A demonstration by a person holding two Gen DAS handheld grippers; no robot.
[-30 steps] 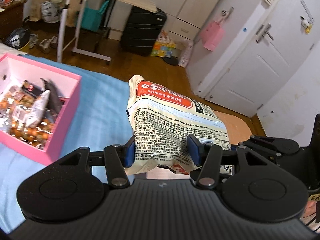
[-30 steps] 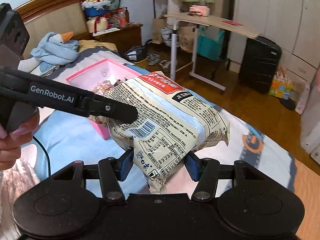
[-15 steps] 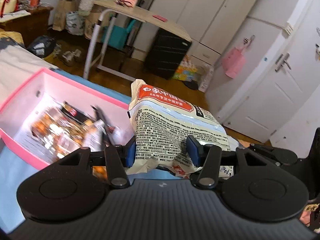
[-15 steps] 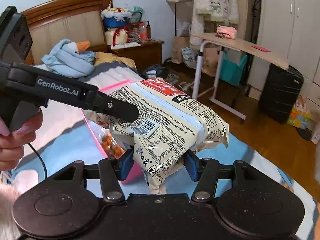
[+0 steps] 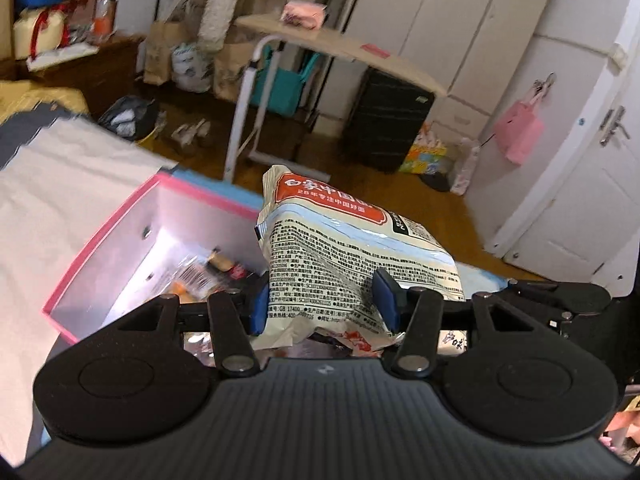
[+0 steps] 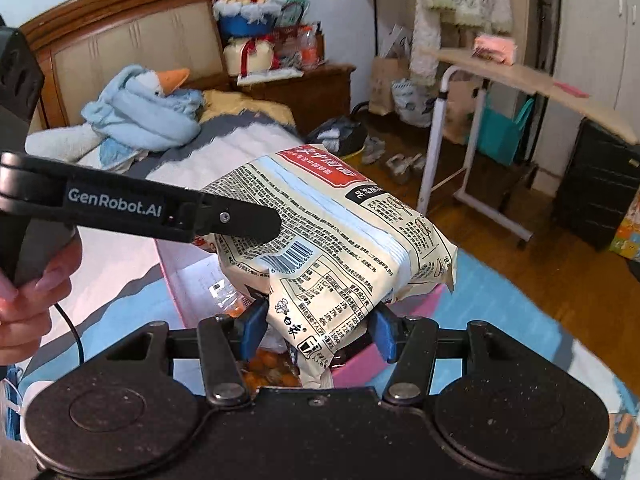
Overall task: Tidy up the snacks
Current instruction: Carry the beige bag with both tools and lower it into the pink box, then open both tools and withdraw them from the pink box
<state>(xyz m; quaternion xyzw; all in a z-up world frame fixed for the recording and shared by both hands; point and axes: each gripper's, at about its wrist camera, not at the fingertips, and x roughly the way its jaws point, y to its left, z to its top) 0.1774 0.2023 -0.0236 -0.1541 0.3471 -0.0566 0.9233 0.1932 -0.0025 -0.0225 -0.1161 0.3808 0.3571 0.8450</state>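
Left wrist: noodle packet (image 5: 352, 256) lengthwise, away.

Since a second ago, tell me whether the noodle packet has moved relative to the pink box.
Yes. The noodle packet, clamped by the left gripper and right gripper, was beside the pink box; now it hangs over the box's opening.

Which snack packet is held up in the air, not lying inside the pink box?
The big cream noodle packet with the red label; both grippers clamp it above the pink box, where the small packets lie.

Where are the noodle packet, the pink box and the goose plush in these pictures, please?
noodle packet (image 5: 344, 256): left wrist view, printed back panel.
pink box (image 5: 104, 236): left wrist view, left rim.
goose plush (image 6: 158, 80): right wrist view, white head.
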